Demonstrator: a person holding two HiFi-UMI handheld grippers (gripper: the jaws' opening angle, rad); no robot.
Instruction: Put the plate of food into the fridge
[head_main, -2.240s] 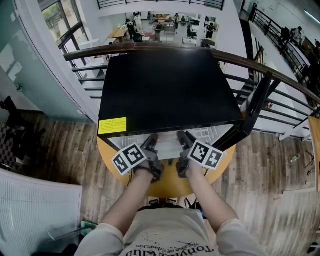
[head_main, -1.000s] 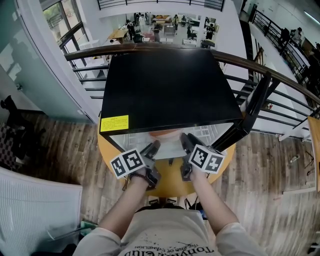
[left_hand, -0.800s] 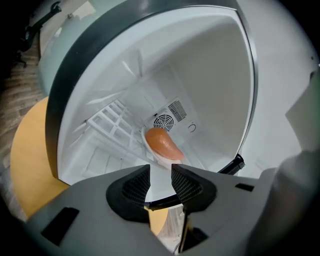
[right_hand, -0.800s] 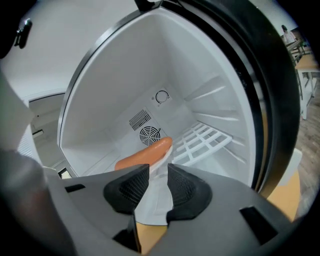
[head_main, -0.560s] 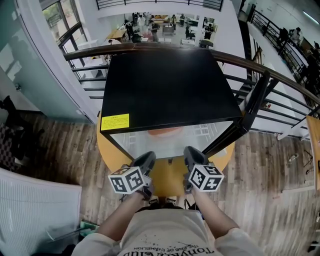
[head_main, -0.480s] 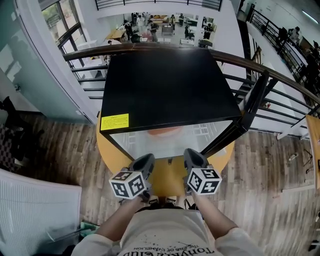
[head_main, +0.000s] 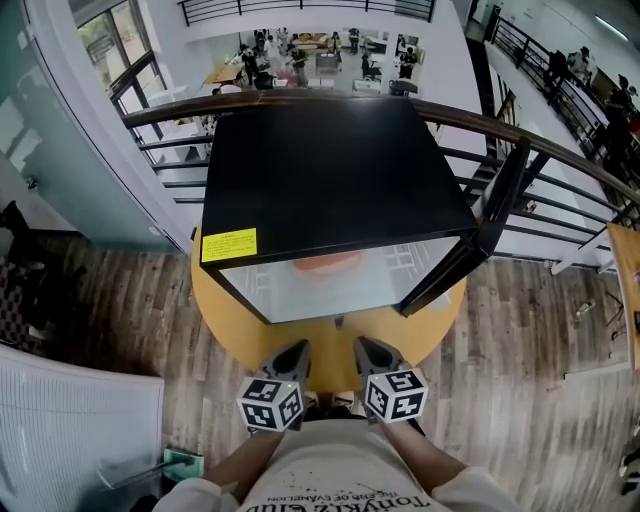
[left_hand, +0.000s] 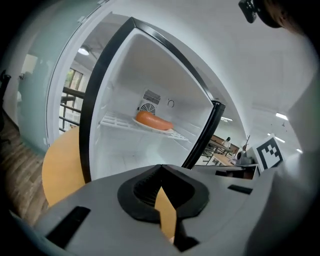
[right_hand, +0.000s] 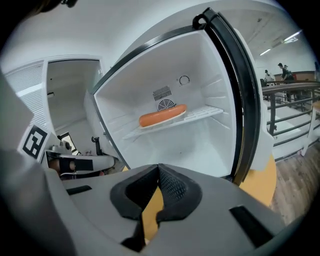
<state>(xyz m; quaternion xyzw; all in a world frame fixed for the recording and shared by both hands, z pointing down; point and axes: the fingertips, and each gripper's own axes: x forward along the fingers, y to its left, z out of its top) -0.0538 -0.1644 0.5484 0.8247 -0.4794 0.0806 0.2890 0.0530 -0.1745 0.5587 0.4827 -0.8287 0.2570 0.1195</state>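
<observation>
The black box-shaped fridge with the white inside (head_main: 330, 170) stands on the round yellow desk (head_main: 300, 345). Its black door (head_main: 440, 280) is swung open at the right side. The white plate with the long orange food (head_main: 325, 263) already lies on the white wire shelf (right_hand: 210, 112) inside, so I judge that the step in hand is to shut the door.

To do this well, the right claw (head_main: 372, 350) should go around to the outer face of the door and push it slowly and evenly, so that no jolt makes the plate slide on the shelf. The left claw (head_main: 293, 352) should keep away from the opening until the door meets the frame.

A second ago both claws were near the opening with jaws spread wide. Now they are drawn back close to the person's body, and their jaws have just been closing: both are pressed together with nothing between them. The plate has stayed in the same place on the shelf
</observation>
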